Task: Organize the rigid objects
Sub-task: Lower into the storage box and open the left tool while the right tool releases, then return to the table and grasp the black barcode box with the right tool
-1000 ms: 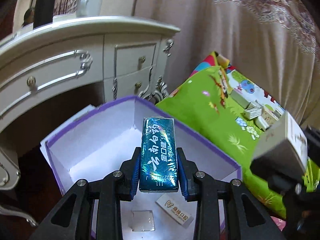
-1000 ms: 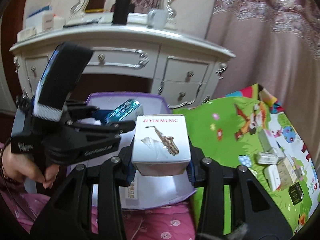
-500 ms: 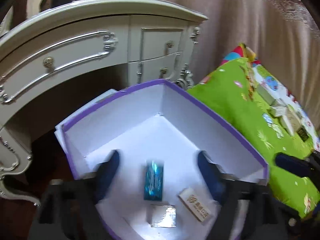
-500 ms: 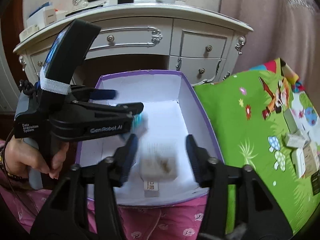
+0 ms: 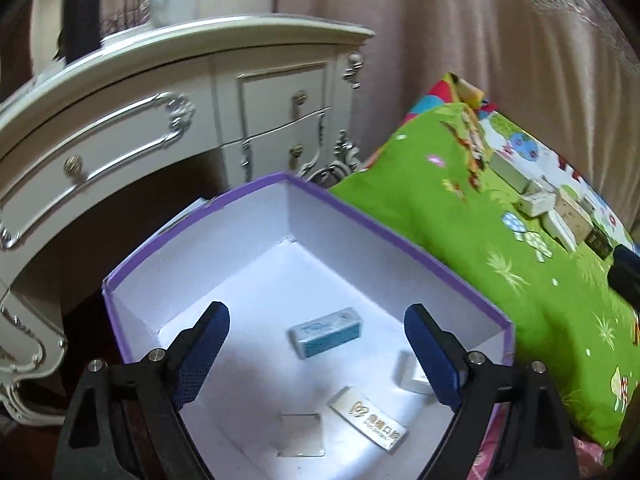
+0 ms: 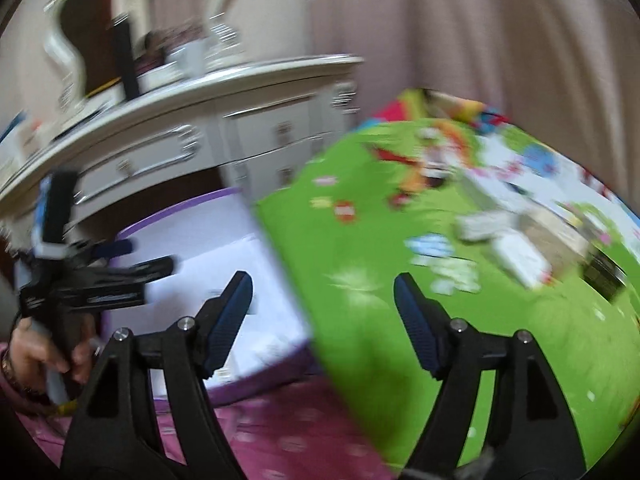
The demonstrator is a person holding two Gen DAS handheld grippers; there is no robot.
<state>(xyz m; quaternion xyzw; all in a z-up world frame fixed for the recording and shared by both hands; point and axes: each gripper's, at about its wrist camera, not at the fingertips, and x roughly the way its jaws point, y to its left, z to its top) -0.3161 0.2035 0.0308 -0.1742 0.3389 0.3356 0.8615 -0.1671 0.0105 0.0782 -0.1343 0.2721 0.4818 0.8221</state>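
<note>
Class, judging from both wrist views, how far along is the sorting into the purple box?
Done: four small items, including the teal pack, lie in the purple box. In hand: nothing; both grippers are open. Left: several small boxes wait on the green mat.

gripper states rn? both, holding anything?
Left gripper: open, empty, jaws just opened; the teal box lies loose in the purple box.
Right gripper: open, empty, jaws just opening, over the green mat.

Box [image 5: 384, 224]: holds four small packs [image 5: 326, 332]. Dresser [image 5: 168, 120]: behind box. Play mat [image 5: 460, 240]: right of box, touching it. Small cartons [image 5: 560, 212]: clustered on mat's far right.
</note>
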